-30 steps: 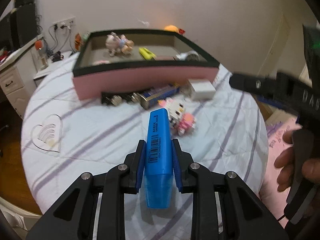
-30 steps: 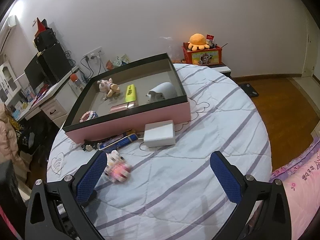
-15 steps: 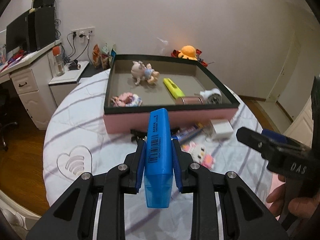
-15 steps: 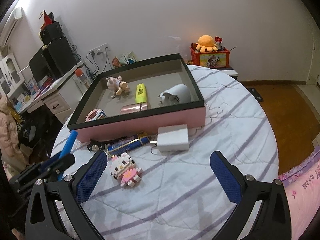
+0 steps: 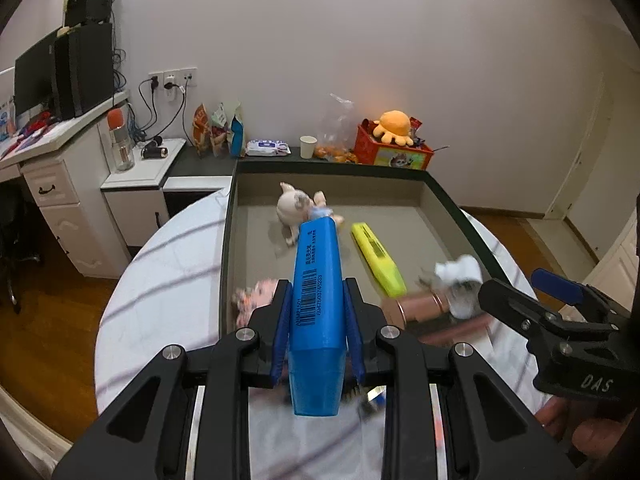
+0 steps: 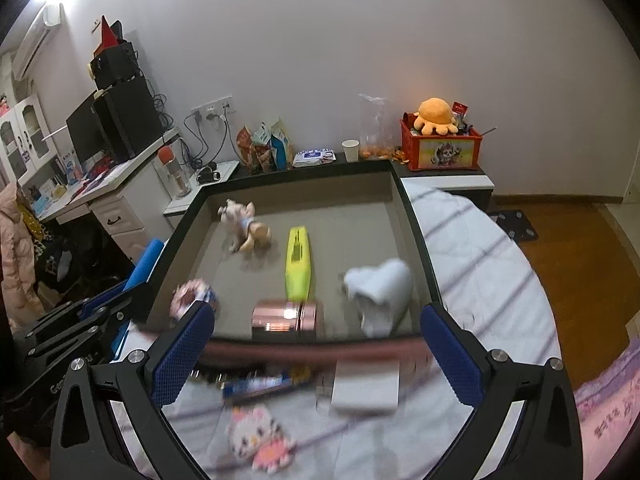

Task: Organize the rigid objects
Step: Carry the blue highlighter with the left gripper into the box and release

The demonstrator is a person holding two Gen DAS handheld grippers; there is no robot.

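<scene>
1. My left gripper (image 5: 316,312) is clamped on a blue highlighter (image 5: 318,292), pinched across its width near the capped end, so the long body points ahead over the box (image 5: 452,204).
2. My right gripper (image 6: 316,354) stands wide with nothing between its pads; I judge it waits for the next pick.
3. The box sits on a round counter (image 6: 480,264) under a striped cloth, and already holds a yellow highlighter (image 6: 298,264), a pig toy (image 6: 244,226), a copper tube (image 6: 284,316) and a white bundle (image 6: 380,292).
4. A white adapter (image 6: 366,386), a cat figure (image 6: 260,436) and a blue pen-like thing (image 6: 260,386) lie outside, just before the box's near wall.
5. I judge the blue highlighter belongs beside the yellow one, where bare floor shows.
</scene>
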